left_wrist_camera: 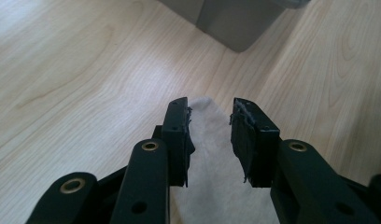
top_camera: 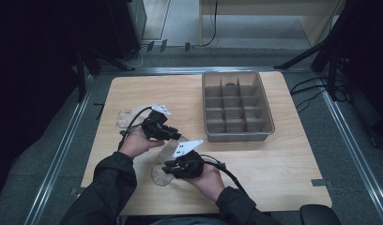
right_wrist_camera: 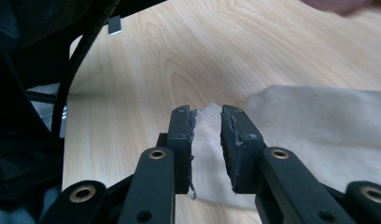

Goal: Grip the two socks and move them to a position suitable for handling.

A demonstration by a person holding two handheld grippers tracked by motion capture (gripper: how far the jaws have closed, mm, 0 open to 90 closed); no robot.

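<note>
High view: pale wooden table point(top_camera: 283, 159) on grey floor, dark room; both tools gape narrowly over a beige sock point(top_camera: 162, 165).

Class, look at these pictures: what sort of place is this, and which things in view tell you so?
Probably a lab or recording workspace: a wooden table framed by metal rails, cables on the floor, and a grey compartment tray.

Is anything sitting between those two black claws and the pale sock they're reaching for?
No. The left gripper and right gripper each have open jaws right over the beige sock, nothing between.
</note>
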